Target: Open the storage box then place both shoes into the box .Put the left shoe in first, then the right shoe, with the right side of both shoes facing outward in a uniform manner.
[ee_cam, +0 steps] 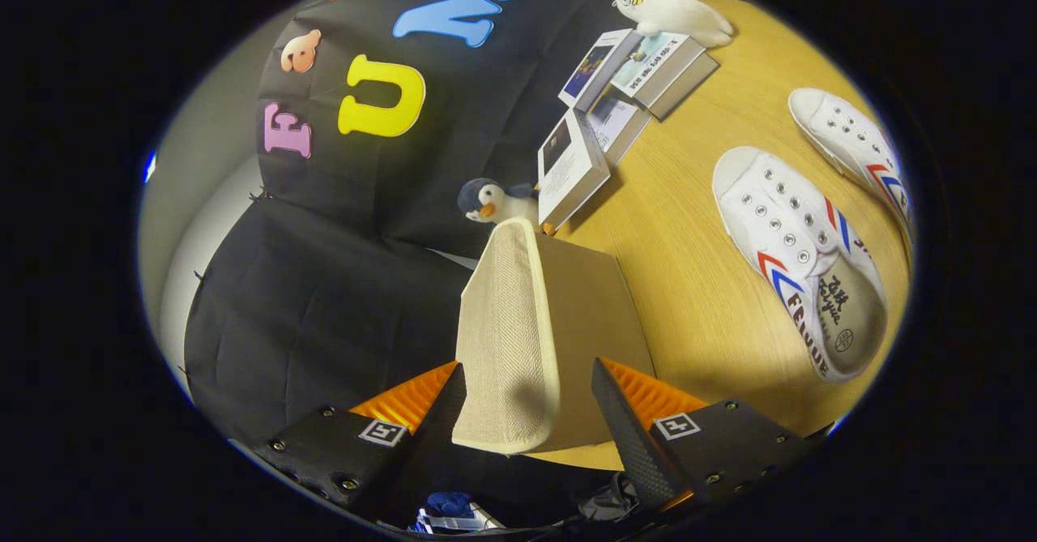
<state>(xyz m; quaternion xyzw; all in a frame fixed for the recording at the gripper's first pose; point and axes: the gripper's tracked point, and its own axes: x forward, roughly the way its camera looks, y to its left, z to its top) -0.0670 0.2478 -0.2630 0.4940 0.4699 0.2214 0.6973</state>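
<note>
The storage box (595,303) is a brown fabric cube on the wooden table (680,234). Its beige woven lid (506,323) is swung up and stands on edge between my fingers. My gripper (527,365) is open around that lid: one finger lies against its outer face, and a small gap shows between the lid's rim and the other finger. Two white canvas shoes with red and blue stripes lie on the table beyond the box. The nearer shoe (798,262) shows its insole, and the farther shoe (851,141) lies beside it.
A loose pile of books (616,96) lies on the table behind the box. A small penguin plush (488,200) stands just past the lid, and a white plush animal (672,9) rests beyond the books. Black cloth wall (324,299) hangs on the lid's side.
</note>
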